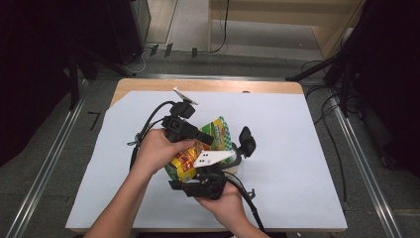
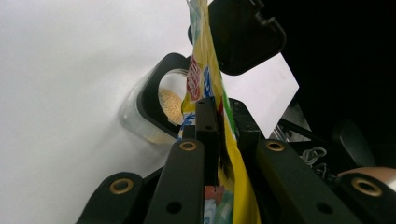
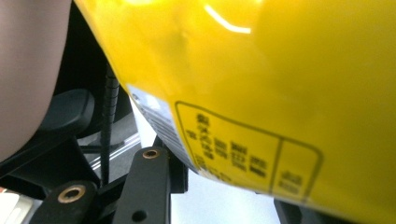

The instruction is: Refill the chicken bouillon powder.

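Two grips share one yellow snack bag: my left gripper pinches its edge tight, while my right gripper seems to clamp the glass jar just beyond. I fear a slack pinch drops the bag and scatters grain beside the jar.

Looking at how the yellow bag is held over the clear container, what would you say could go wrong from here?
1. The left gripper pinches just a thin fold of the yellow bag, so the film may slip out or tear.
2. The clear container lies tilted on the white sheet with grains inside; a nudge from the bag could spill them.
3. The right gripper crowds against the bag, so the two may collide.
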The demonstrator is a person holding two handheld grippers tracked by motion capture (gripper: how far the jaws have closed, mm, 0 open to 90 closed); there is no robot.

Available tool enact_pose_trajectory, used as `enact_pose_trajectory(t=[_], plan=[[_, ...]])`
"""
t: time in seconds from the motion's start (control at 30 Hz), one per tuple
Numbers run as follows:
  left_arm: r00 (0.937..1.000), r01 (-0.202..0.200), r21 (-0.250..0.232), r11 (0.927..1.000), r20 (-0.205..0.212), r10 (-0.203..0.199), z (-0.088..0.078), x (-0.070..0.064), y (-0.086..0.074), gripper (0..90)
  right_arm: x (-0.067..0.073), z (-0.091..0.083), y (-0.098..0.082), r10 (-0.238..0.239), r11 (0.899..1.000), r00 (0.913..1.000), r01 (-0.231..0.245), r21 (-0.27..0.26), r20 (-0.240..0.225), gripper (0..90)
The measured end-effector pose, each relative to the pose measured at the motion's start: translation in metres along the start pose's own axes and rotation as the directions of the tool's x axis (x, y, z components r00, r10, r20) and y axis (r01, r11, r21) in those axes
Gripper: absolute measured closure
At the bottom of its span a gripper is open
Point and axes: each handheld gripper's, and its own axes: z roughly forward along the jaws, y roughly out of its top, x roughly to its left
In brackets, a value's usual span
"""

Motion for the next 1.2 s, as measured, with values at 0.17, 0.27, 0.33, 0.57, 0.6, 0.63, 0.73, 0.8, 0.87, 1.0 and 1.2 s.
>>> enact_pose_trajectory(t=[0.17,0.27,0.33,0.57,0.6,0.63,0.73,0.8,0.87,1.0,1.2], plan=[[0.9999,0.016,-0.007,0.9999,-0.001,-0.016,-0.001,0.003,0.000,86.0,0.000,0.001,0.001,-0.006,1.000,1.0000,0.006,0.004,-0.003,65.9],[0.9997,0.020,-0.007,0.9998,-0.010,-0.020,-0.001,0.003,0.000,86.5,0.002,0.002,0.001,-0.024,1.000,0.9996,0.024,0.013,0.016,64.2],[0.9998,0.019,-0.009,0.9998,-0.011,-0.019,-0.001,0.002,0.000,86.5,0.003,0.003,0.001,-0.034,0.999,0.9991,0.034,0.016,0.024,63.9],[0.9993,0.006,-0.019,0.9998,-0.037,-0.006,-0.001,-0.003,-0.001,85.7,0.002,0.005,0.001,-0.027,1.000,0.9988,0.027,0.008,0.040,65.4],[0.9993,0.004,-0.021,0.9998,-0.036,-0.005,-0.001,-0.003,-0.001,85.4,0.002,0.005,0.001,-0.024,1.000,0.9991,0.023,0.006,0.036,65.7],[0.9995,0.000,-0.021,0.9998,-0.033,0.000,-0.002,-0.002,-0.001,85.0,0.001,0.005,0.001,-0.020,1.000,0.9992,0.020,0.005,0.034,65.9],[0.9996,0.002,-0.019,0.9998,-0.026,-0.002,-0.003,-0.001,0.000,84.6,0.001,0.004,0.002,-0.009,1.000,0.9998,0.009,0.004,0.018,66.2],[0.9999,0.001,-0.024,0.9997,-0.010,-0.002,-0.004,0.001,0.001,83.9,-0.001,0.001,0.005,0.003,1.000,1.0000,-0.003,-0.003,-0.004,66.4],[1.0000,0.002,-0.035,0.9994,0.000,-0.002,-0.006,0.001,0.001,82.8,-0.002,-0.002,0.006,0.017,1.000,0.9997,-0.018,-0.015,-0.019,66.4],[1.0000,-0.005,-0.039,0.9992,-0.004,0.004,-0.006,0.001,0.003,82.4,-0.004,-0.004,0.008,0.022,1.000,0.9994,-0.022,-0.016,-0.025,66.4],[0.9999,0.007,-0.040,0.9992,-0.013,-0.008,-0.006,0.001,0.003,82.3,-0.004,-0.005,0.009,0.018,1.000,0.9984,-0.020,-0.024,-0.053,65.4]])
